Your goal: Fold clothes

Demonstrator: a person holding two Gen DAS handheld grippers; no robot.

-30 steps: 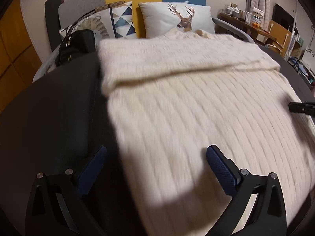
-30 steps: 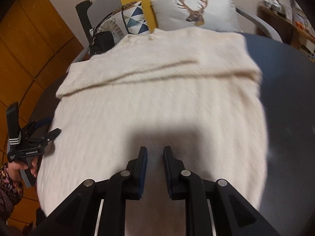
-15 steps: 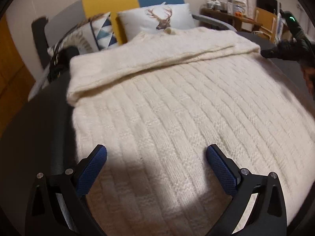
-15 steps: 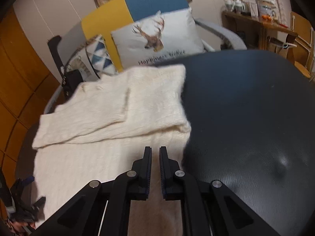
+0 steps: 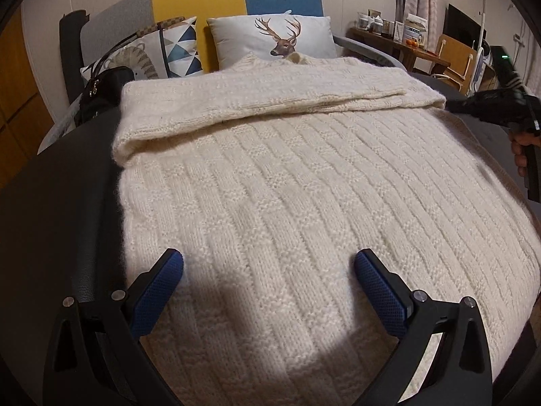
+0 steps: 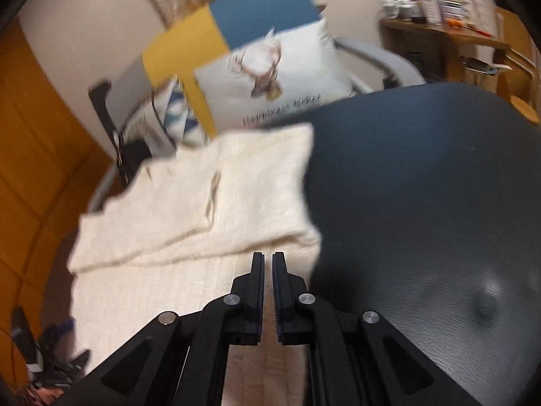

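A cream knitted sweater [image 5: 287,186] lies flat on a dark table [image 5: 61,220], with its sleeves folded across the chest as a band [image 5: 270,101]. My left gripper [image 5: 268,270] hovers open over the sweater's near part, nothing between its blue-padded fingers [image 5: 159,284]. The right gripper [image 5: 473,105], held by a hand [image 5: 520,145], sits at the band's right end. In the blurred right wrist view, the right gripper [image 6: 268,260] is shut and empty, just above the sweater [image 6: 203,230] near its right edge. The left gripper [image 6: 57,355] shows dimly at lower left.
Behind the table stands a sofa with a deer cushion [image 5: 274,39], a triangle-pattern cushion [image 5: 169,54] and a black handbag [image 5: 101,91]. A wooden side table [image 5: 399,44] with jars is at the back right. Bare dark tabletop [image 6: 422,203] lies right of the sweater.
The right gripper has moved from the sweater's near hem to its right edge by the folded sleeves, staying shut. The left gripper shifted right over the sweater, still open.
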